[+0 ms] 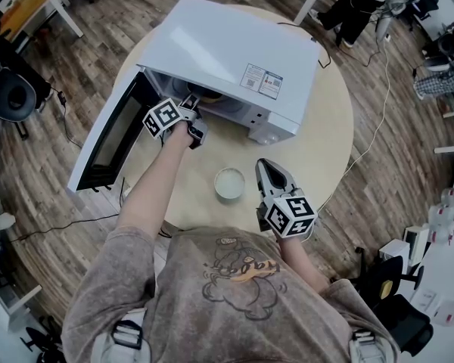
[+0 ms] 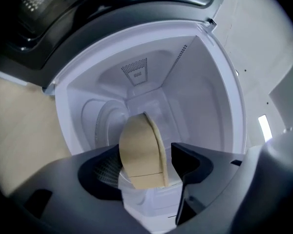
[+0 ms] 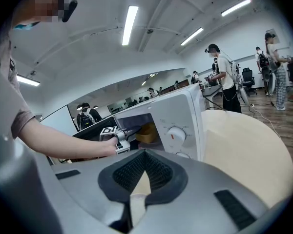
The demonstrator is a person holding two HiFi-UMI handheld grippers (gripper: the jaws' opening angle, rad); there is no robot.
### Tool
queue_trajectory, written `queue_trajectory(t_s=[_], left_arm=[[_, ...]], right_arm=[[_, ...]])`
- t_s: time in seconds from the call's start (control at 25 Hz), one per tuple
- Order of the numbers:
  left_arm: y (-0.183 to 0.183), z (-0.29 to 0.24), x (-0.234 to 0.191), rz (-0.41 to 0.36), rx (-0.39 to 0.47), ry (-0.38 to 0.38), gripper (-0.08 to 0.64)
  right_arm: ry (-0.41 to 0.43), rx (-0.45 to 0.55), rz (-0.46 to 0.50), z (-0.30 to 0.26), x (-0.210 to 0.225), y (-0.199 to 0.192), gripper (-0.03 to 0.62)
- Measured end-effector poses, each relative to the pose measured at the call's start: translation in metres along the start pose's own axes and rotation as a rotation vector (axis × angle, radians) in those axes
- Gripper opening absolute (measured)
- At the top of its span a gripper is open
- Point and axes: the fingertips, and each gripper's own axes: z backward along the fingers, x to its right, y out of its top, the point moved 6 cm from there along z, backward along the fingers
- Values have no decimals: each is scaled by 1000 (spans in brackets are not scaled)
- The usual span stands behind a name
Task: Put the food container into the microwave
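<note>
The white microwave (image 1: 227, 59) sits on the round table with its door (image 1: 110, 138) swung wide to the left. The tan food container (image 2: 139, 150) rests inside the cavity, also seen as a tan bowl (image 3: 147, 133) from the right gripper view. My left gripper (image 2: 145, 152) reaches into the opening with the container between its jaws; the left pad is at its side and a gap shows at the right pad, so it is open. In the head view the left gripper (image 1: 191, 104) is at the microwave's mouth. My right gripper (image 1: 271, 174) hovers over the table, shut and empty.
A round white lid (image 1: 229, 182) lies on the beige table (image 1: 325, 127) beside the right gripper. A black cable runs off the table's far right edge. Several people stand in the room behind, with chairs and desks around the table.
</note>
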Motion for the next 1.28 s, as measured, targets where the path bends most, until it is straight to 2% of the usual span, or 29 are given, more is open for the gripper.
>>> queue_trajectory(t_s=[0.2, 0.4, 0.52, 0.88, 1.08, 1.28], left_arm=[[-1, -2, 5, -130, -39, 15, 346], [-8, -5, 14, -321, -138, 26, 388], [-11, -6, 17, -408, -183, 26, 397], [-19, -8, 19, -571, -307, 13, 425], [-21, -8, 18, -692, -351, 43, 433], [-21, -7, 17, -772, -369, 76, 433]], right_arm=[[-1, -4, -2, -1, 0, -1, 2], [-5, -10, -14, -1, 2, -5, 2], [-5, -10, -15, 0, 2, -6, 2], [-5, -15, -19, -2, 2, -5, 2], [-9, -17, -23, -3, 4, -7, 2], [-7, -19, -24, -2, 3, -6, 2]])
